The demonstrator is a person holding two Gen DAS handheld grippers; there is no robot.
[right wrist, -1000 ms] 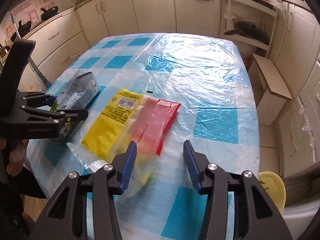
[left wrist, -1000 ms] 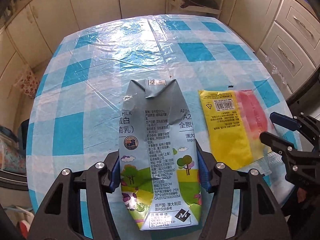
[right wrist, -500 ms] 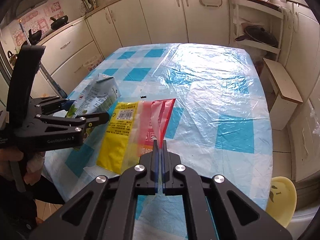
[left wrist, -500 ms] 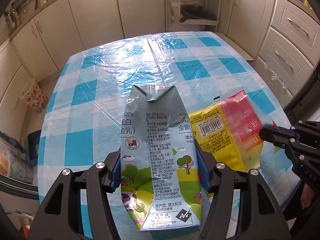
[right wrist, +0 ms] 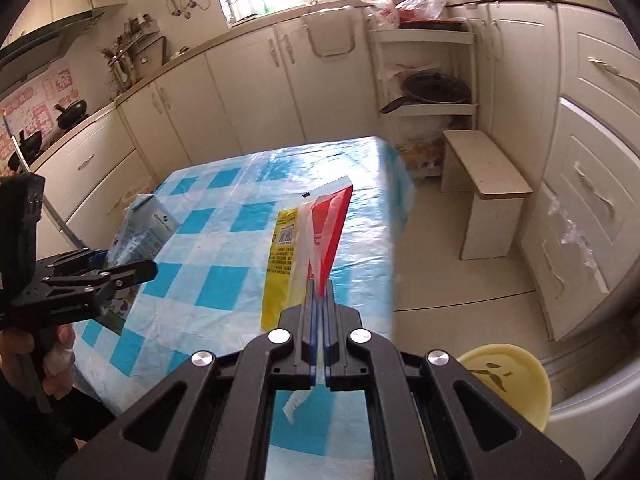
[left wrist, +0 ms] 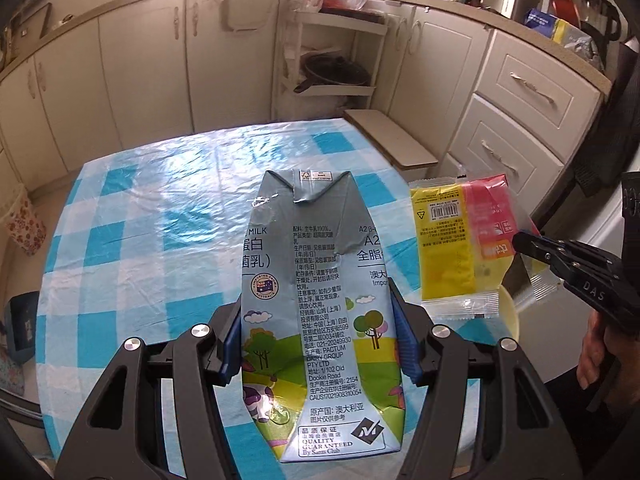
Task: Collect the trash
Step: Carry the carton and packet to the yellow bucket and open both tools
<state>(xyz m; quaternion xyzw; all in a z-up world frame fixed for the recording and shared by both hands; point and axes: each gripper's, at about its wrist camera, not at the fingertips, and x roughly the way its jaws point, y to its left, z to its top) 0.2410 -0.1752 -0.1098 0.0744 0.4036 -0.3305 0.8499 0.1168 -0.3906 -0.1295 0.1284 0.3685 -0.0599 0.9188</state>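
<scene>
The left gripper (left wrist: 316,344) has its blue pads pressed against both sides of a flattened milk carton (left wrist: 318,296), jaws partly apart at the carton's width; the carton is held clear above the table (left wrist: 132,240), its folded grey top pointing away from the camera and its printed back panel facing up; the table carries a blue-and-white checked cloth under clear plastic; the right gripper (right wrist: 319,300) has its jaws pressed fully together on the clear crimped edge of a yellow and red snack wrapper (right wrist: 308,236), which stands up off the table and hangs folded lengthwise from the pinch; in the left wrist view the same wrapper is lifted to the right of the carton, apart from it; a pale yellow bin (right wrist: 508,384) sits on the floor beside the table, below the right gripper's side; a small wooden stool (right wrist: 486,184) stands near the cabinets.
</scene>
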